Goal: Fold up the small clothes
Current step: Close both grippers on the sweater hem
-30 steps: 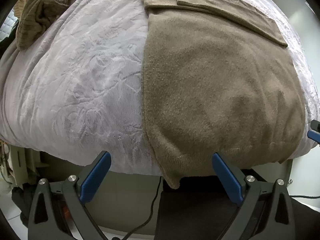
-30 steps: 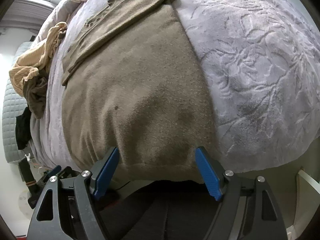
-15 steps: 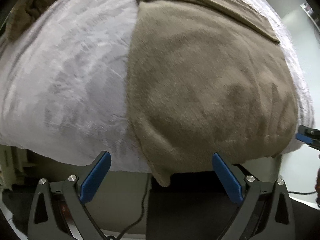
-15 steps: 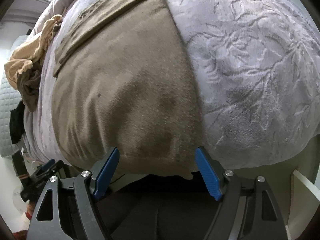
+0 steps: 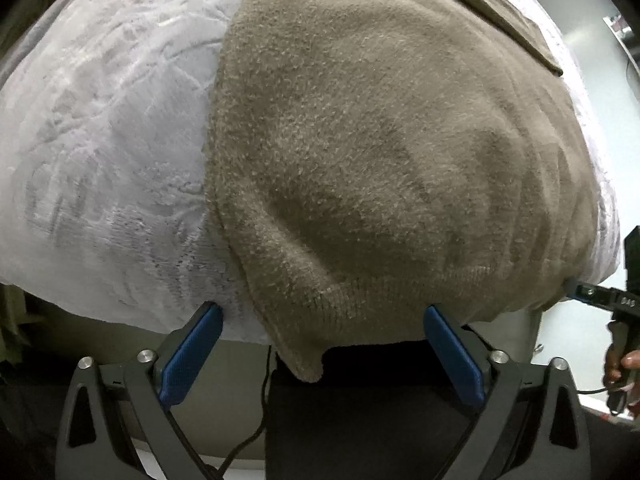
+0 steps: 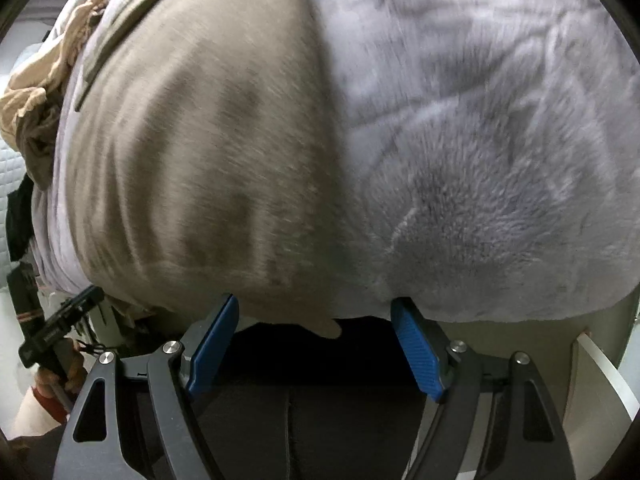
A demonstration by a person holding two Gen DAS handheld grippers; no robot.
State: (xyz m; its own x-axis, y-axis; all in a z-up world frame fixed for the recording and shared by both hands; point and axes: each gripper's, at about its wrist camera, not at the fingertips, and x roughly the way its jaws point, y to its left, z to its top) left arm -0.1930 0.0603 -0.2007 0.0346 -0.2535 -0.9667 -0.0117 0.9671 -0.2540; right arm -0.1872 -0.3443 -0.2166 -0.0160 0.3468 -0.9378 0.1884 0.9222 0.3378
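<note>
A brown knitted sweater (image 5: 380, 140) lies flat on a pale fluffy blanket (image 5: 100, 160), its hem hanging over the near edge. My left gripper (image 5: 323, 310) points down at the hem's left corner. Its jaws are closing, the corner hangs between them, and the blue pads (image 5: 192, 352) do not touch it. In the right wrist view the sweater (image 6: 200, 160) is blurred. My right gripper (image 6: 316, 302) stands open around the hem's right corner, pads apart from the cloth. The sleeves lie folded across the far end.
A heap of tan and brown clothes (image 6: 40, 92) sits at the bed's far left. The other gripper's tip (image 5: 592, 294) and a hand (image 5: 620, 364) show at the right. Dark fabric (image 5: 360, 400) and a cable lie below the bed edge. A white panel (image 6: 600, 372) stands right.
Both grippers have come down toward the sweater's near hem, which now fills more of each view. The left jaws have narrowed a little. The right jaws keep their width.
</note>
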